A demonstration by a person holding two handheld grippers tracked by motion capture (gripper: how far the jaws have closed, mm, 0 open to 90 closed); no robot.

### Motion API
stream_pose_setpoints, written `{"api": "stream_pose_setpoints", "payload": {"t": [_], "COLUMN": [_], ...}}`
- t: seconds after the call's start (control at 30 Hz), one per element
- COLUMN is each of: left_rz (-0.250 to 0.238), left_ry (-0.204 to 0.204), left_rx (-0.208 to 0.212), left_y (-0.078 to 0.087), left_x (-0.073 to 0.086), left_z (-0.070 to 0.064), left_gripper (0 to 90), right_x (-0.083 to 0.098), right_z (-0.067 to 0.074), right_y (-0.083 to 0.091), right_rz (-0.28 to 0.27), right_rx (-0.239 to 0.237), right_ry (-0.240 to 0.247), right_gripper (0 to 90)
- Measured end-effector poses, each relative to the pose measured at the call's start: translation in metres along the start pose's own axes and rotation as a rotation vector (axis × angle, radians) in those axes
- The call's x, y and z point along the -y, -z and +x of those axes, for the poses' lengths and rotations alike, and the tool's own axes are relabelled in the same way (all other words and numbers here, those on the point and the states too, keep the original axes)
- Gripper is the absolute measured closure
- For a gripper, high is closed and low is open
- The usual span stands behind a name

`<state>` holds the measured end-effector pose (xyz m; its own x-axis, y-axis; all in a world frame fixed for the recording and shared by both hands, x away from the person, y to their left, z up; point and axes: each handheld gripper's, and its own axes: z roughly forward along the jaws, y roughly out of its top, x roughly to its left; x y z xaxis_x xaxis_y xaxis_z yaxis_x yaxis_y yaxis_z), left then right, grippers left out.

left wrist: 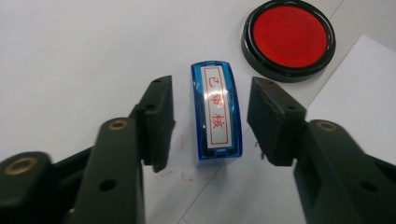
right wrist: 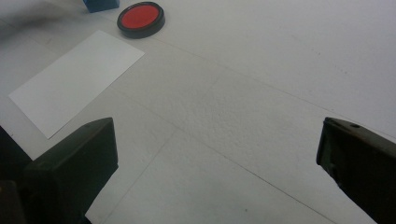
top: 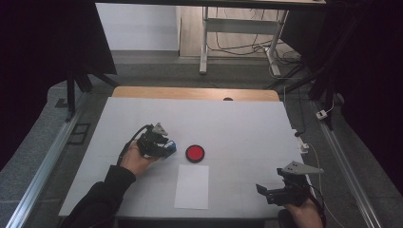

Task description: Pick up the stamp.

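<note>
Stamp (left wrist: pixel 217 112) is seen lying on the table (top: pixel 247 123), just beside the red ink pad (left wrist: pixel 289 37), with the left gripper (left wrist: pixel 210 126) set astride it, jaws apart and not yet touching its blue sides. An even, centred squeeze is advised so it is not twisted. The right gripper (right wrist: pixel 219 163) is held wide open near the paper sheet (right wrist: pixel 74 79)

One blue plastic rectangular stamp with a white label of red characters (left wrist: pixel 216 112) lies on the table. One round black-rimmed red ink pad (left wrist: pixel 289 38) is there. One white rectangular sheet of paper (top: pixel 192 186) completes the count.
</note>
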<state>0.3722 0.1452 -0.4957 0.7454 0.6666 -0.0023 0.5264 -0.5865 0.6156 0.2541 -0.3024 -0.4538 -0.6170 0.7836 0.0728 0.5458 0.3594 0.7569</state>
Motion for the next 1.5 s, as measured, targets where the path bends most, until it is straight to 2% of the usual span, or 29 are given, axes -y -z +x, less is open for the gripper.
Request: {"api": "stream_pose_setpoints", "payload": {"t": [0.13, 0.17, 0.4, 0.63, 0.83, 1.17, 1.23, 1.33, 1.5], "left_rz": [0.002, 0.003, 0.010, -0.025, -0.079, -0.123, -0.131, -0.141, -0.146], "left_ry": [-0.009, -0.011, -0.033, 0.022, 0.032, 0.010, 0.004, -0.003, -0.054], "left_rx": [-0.008, -0.010, -0.013, 0.042, 0.087, 0.111, 0.100, 0.127, 0.122], "left_y": [0.000, 0.000, 0.001, 0.008, 0.019, 0.034, 0.036, 0.040, 0.044], "left_x": [0.000, 0.000, -0.002, -0.003, -0.005, -0.008, -0.008, -0.008, -0.009], "left_z": [-0.001, -0.001, -0.002, 0.001, -0.002, -0.012, -0.014, -0.018, -0.029], "left_gripper": [68.8, 69.6, 70.4, 70.4, 70.5, 70.4, 70.4, 70.4, 70.4], "right_x": [0.000, 0.000, 0.000, 0.000, 0.000, 0.000, 0.000, 0.000, 0.000], "right_z": [0.000, 0.000, 0.000, 0.000, 0.000, 0.000, 0.000, 0.000, 0.000], "right_y": [0.000, 0.000, 0.000, 0.000, 0.001, 0.001, 0.001, 0.001, 0.001], "right_rz": [0.002, 0.002, 0.002, 0.001, 0.000, -0.003, -0.003, -0.005, -0.005], "right_rx": [-0.002, -0.002, -0.002, -0.003, -0.004, -0.007, -0.007, -0.007, -0.008], "right_ry": [0.002, 0.002, 0.001, -0.004, -0.004, 0.000, 0.000, 0.002, 0.003], "right_gripper": [0.0, 0.0, 0.0, 0.0, 0.0, 0.0, 0.0, 0.0, 0.0]}}
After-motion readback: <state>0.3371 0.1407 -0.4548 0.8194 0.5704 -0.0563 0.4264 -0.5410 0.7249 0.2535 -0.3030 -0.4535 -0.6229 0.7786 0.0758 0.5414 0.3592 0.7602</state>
